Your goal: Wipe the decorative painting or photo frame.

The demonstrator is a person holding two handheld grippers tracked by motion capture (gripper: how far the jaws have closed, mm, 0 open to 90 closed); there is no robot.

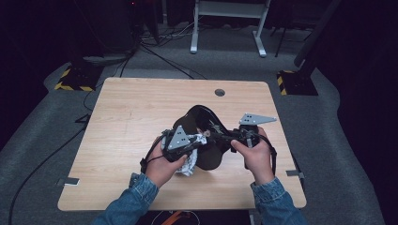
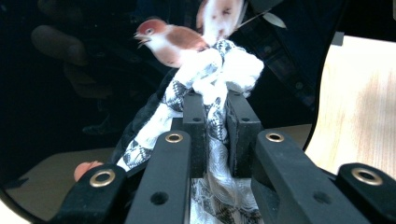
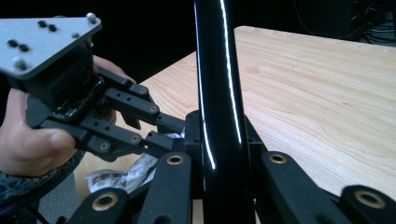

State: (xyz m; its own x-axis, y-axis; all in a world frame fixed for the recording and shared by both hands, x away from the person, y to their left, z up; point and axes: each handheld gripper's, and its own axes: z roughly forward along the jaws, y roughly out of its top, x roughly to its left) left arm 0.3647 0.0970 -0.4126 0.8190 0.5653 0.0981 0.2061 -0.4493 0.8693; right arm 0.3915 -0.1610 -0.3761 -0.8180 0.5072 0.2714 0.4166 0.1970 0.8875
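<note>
A glossy black plate (image 1: 201,123) with a painted red-brown bird (image 2: 166,39) stands on edge above the middle of the wooden table (image 1: 136,108). My right gripper (image 1: 218,137) is shut on the plate's rim (image 3: 217,70), which runs straight up between its jaws. My left gripper (image 1: 201,142) is shut on a crumpled white cloth with a black pattern (image 2: 231,70), and the cloth's bunched end lies against the plate's painted face. From the right gripper view, the left gripper (image 3: 161,135) reaches in from the left, the cloth (image 3: 123,175) hanging below it.
The table has a round cable hole (image 1: 219,92) near its far edge and a strip of tape (image 1: 70,181) at its front left. Beyond it stand a white desk frame (image 1: 193,33), floor cables and two yellow-black striped bases (image 1: 74,79).
</note>
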